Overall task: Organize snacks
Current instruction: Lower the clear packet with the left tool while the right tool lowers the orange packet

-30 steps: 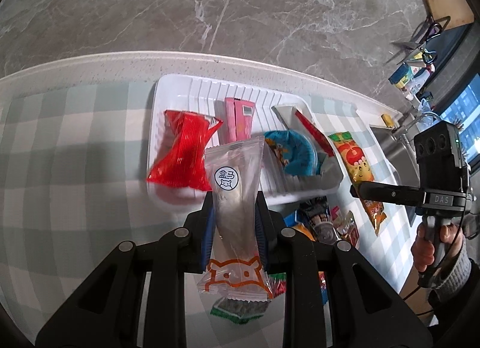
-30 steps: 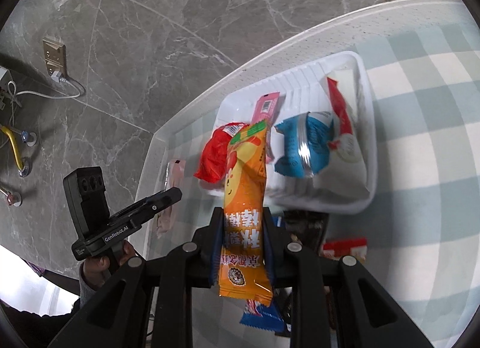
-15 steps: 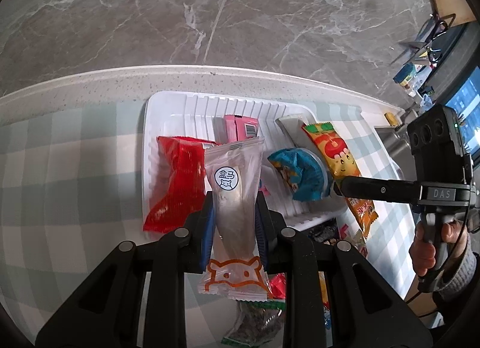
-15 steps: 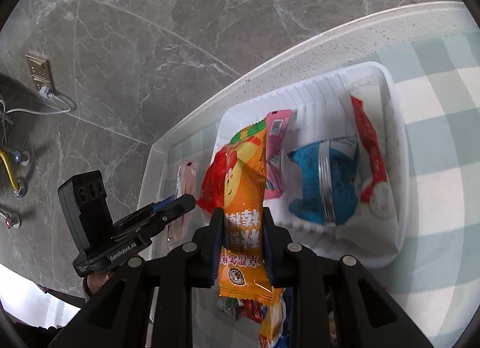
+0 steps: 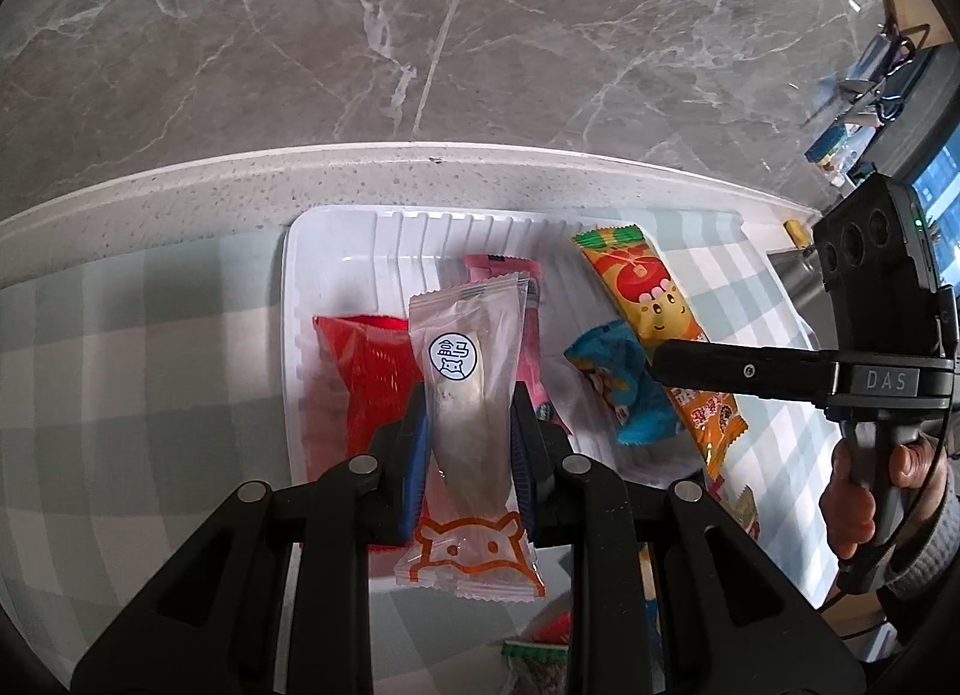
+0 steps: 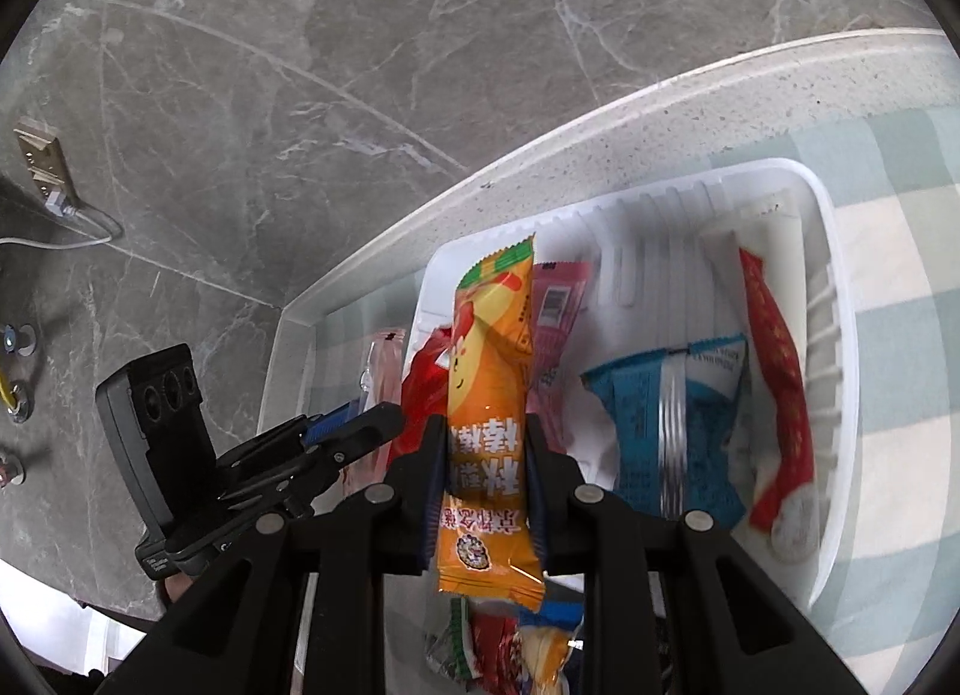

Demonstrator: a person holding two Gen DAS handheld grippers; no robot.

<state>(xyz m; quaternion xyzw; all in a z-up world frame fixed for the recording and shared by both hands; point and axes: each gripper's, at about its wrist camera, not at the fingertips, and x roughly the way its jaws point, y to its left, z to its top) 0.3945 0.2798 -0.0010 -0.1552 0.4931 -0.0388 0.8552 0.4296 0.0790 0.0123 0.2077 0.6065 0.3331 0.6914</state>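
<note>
My left gripper [image 5: 470,413] is shut on a clear snack packet [image 5: 471,389] with a blue round logo, held over the near part of the white ribbed tray [image 5: 336,227]. My right gripper [image 6: 486,443] is shut on an orange snack bar [image 6: 489,395], which hangs above the tray's [image 6: 834,287] left side. In the left wrist view the same orange bar [image 5: 654,305] and the right gripper's finger [image 5: 744,371] show at the tray's right. The tray holds a red packet [image 5: 366,371], a pink packet [image 5: 528,329], a blue packet [image 6: 666,419] and a red-and-white packet [image 6: 774,371].
Loose snacks [image 6: 510,647] lie on the checked cloth [image 5: 150,395] in front of the tray. A white counter edge [image 5: 420,161] and a grey marble wall [image 5: 420,35] run behind it. The person's hand [image 5: 870,485] holds the right gripper's handle. A wall socket [image 6: 39,161] sits far left.
Both grippers have carried their packets forward, so the tray looks bigger and nearer. The orange bar now hangs over the tray's contents.
</note>
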